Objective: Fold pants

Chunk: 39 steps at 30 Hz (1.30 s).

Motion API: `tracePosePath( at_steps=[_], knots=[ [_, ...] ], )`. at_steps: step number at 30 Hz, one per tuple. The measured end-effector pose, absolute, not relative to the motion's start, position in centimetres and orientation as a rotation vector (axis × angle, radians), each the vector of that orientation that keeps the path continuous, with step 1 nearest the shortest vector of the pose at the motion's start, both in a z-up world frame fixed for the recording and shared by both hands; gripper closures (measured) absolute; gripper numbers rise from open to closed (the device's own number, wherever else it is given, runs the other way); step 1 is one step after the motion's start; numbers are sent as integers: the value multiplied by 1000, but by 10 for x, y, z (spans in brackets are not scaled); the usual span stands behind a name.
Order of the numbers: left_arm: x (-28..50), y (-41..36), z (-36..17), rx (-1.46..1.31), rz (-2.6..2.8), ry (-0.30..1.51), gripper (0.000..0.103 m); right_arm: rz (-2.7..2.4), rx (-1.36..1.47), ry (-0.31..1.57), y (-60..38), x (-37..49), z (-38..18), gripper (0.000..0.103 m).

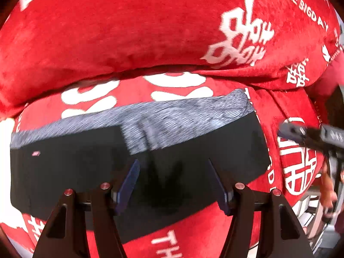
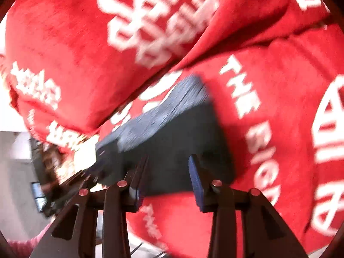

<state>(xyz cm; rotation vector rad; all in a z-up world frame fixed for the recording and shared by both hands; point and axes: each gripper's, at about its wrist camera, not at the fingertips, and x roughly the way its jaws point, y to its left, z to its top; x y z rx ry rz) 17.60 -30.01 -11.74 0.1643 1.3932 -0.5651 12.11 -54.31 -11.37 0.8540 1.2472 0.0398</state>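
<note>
Folded pants (image 1: 137,172) lie on red blanket (image 1: 129,25); left hand-held gripper (image 1: 174,180) and right hand-held gripper (image 2: 167,180) both spread apart above them.

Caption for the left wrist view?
Open left gripper above folded black pants with grey waistband on red printed blanket.

L gripper (image 1: 173,180): 2 black triangular linkage arms per side w/ cut-out windows, 4 silver-pink round pivot screws across the near edge, 2 dark-blue ribbed finger pads (image 1: 129,185).

R gripper (image 2: 166,180): same build, black arms, 4 round metal screws, blue ribbed pads (image 2: 196,185). In the L view it shows at far right as dark grey-blue bars. Bare skin of a hand (image 1: 327,193) below it, blurred.
</note>
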Motion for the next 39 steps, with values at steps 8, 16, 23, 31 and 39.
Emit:
tracePosePath(
  at_steps=[8,16,23,31,39],
  knots=[
    [177,-353,-137,259,-605,1377,38,94,845,1263,-570,173,-161,62],
    [170,-334,-166,320,-549,1435,38,158,708,1386,-538,187,-173,61],
    [156,-334,-171,415,-554,1403,38,-20,298,1398,-496,193,-165,38],
    [154,-323,-168,392,-592,1396,38,38,501,1320,-517,153,-121,54],
    [147,-314,-167,373,-587,1402,38,58,605,1441,-497,109,-151,80]
  ],
)
